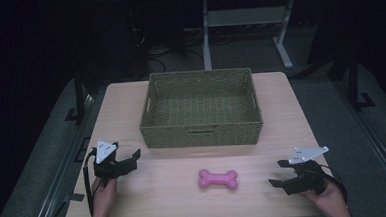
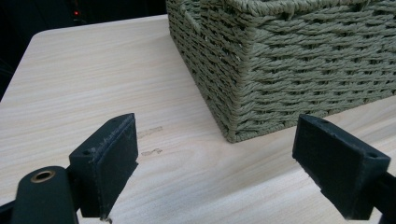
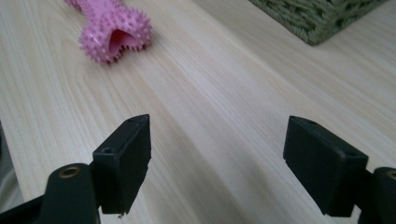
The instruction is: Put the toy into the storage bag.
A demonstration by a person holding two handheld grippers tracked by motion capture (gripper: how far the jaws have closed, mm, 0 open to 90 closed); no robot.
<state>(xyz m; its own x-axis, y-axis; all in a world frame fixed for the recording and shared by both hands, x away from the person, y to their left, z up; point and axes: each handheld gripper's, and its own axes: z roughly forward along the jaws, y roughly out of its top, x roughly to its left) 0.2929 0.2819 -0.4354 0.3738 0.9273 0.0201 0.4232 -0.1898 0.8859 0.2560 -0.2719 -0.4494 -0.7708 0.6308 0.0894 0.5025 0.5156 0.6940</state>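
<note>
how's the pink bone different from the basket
The bone is bright pink with a nubby, spiked surface; the basket is olive green and woven. The bone is far smaller and solid-looking, while the basket is a big open-topped box with nothing in it. The bone lies at the table's near edge between the two grippers; the basket stands further back. Both rest on the table, touched by neither gripper.

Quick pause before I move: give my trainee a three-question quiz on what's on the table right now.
1. True or false: the pink bone toy lies inside the woven basket.
2. Which gripper is nearer the toy: A) left gripper B) right gripper?
3. Fill in: both grippers' jaws are ____.

Key: 1. False, it lies on the table in front of the basket. 2. B. 3. open, holding nothing.
</note>
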